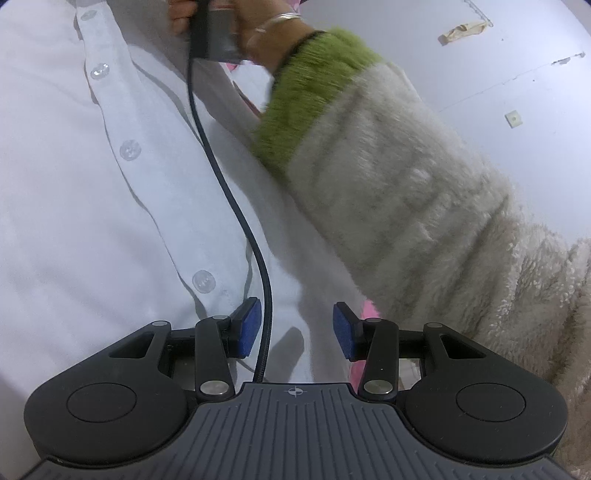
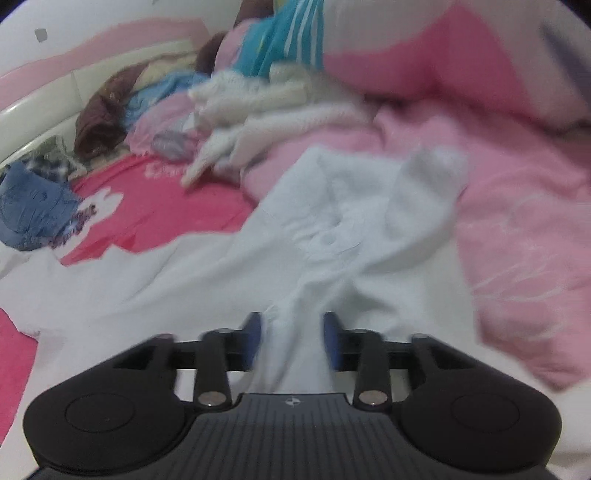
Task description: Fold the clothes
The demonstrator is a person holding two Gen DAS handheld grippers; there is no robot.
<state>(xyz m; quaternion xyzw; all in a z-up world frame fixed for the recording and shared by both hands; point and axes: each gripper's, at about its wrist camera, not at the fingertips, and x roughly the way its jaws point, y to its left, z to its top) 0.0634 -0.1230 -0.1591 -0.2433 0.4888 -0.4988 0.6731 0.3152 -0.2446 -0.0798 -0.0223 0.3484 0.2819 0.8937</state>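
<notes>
So the white button-up shirt (image 1: 92, 192) is spread across the bed, buttons running diagonally through the left wrist view. The left tool (image 1: 297, 334) hangs just over it with its blue pads apart and nothing clamped. A black cable (image 1: 236, 206) snakes down over the shirt and passes just inside the left pad. Across the right side of that view there's a fuzzy cream sleeve (image 1: 406, 192) with a green cuff, and the hand (image 1: 255, 33) at the top wears a silver bracelet and grips a grey device.

The right wrist view is pretty blurry. The right tool (image 2: 292, 341) has a bunched ridge of the shirt (image 2: 332, 229) running up between its pads; the pads sit apart and don't look pressed on the fabric. Beyond it is a pink duvet (image 2: 517, 221), a pink printed bedsheet (image 2: 155, 206), a blue denim garment (image 2: 33, 210) at the left, and a heap of clothes (image 2: 221, 99) further back.
</notes>
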